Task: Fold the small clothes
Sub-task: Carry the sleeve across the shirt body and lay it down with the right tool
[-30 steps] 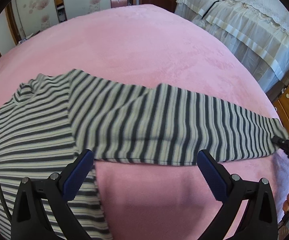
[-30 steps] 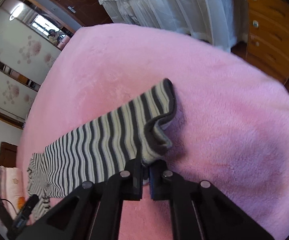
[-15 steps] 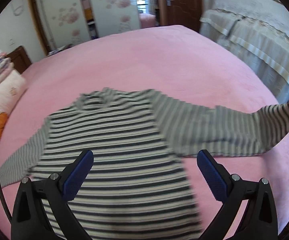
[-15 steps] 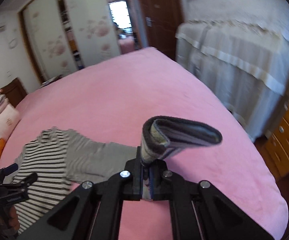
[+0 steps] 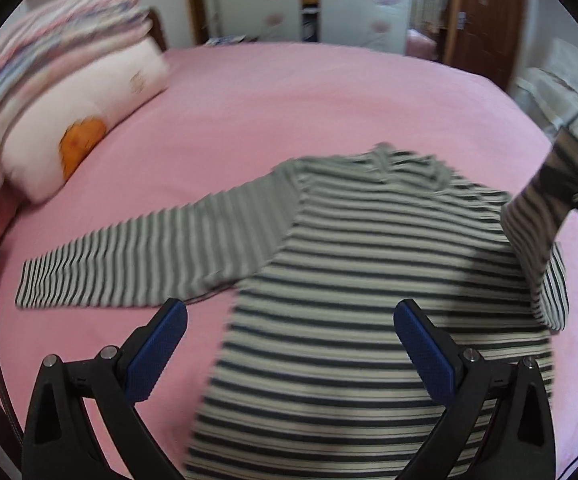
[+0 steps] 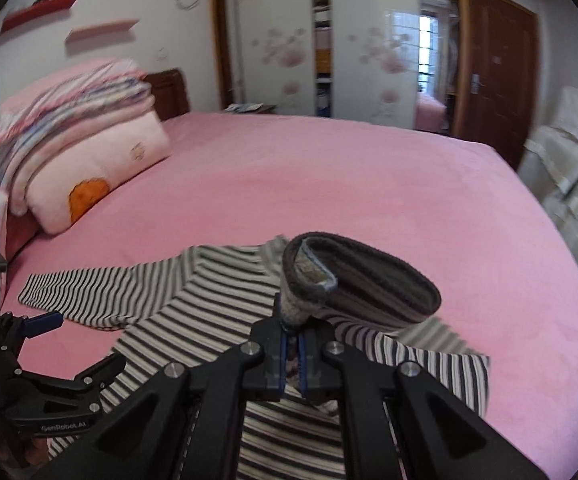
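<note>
Early stage, judged. Striped shirt [image 5: 353,320] is spread flat on pink bed [image 5: 289,96], below the gaping, empty left gripper [image 5: 289,344]. One sleeve cuff [image 6: 353,288] is pinched in the clenched right gripper [image 6: 292,344], lifted above the body. Other sleeve [image 5: 149,256] unfolded; body folds outstanding.
</note>
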`<control>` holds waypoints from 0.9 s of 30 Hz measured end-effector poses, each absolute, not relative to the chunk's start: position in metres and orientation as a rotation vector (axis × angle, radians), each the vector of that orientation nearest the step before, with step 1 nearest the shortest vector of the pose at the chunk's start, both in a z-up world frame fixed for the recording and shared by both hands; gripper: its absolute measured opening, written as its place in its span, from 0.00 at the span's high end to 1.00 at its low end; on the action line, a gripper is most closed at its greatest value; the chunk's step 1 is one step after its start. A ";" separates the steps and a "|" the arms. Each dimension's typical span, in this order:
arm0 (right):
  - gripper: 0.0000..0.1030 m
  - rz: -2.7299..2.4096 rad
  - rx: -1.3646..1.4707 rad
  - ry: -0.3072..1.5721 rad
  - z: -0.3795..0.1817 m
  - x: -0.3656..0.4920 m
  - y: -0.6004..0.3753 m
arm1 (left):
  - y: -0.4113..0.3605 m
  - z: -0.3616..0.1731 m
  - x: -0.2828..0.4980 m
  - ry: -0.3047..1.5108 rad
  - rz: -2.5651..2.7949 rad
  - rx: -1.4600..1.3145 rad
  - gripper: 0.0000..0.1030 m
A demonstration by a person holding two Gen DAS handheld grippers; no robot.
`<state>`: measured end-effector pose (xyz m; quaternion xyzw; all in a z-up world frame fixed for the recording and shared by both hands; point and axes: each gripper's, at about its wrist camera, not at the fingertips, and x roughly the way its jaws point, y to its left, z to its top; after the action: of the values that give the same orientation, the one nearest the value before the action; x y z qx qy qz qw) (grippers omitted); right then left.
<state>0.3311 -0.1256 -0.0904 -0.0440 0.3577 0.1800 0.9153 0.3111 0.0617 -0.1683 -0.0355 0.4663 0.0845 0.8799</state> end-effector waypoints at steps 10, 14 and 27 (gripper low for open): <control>0.92 0.465 -0.212 0.973 -0.197 0.351 -0.004 | 0.132 -0.222 0.327 1.064 0.189 -0.155 0.00; 0.61 0.539 -0.171 1.036 -0.204 0.345 -0.013 | 0.138 -0.230 0.329 1.069 0.163 -0.161 0.00; 0.53 0.413 -0.049 0.938 -0.156 0.311 -0.157 | 0.104 -0.229 0.377 1.123 -0.148 -0.323 0.19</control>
<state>0.3106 -0.1572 -0.1560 -0.0236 0.4487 0.1974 0.8713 0.3772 0.1039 -0.2287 -0.1525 0.5296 -0.0698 0.8315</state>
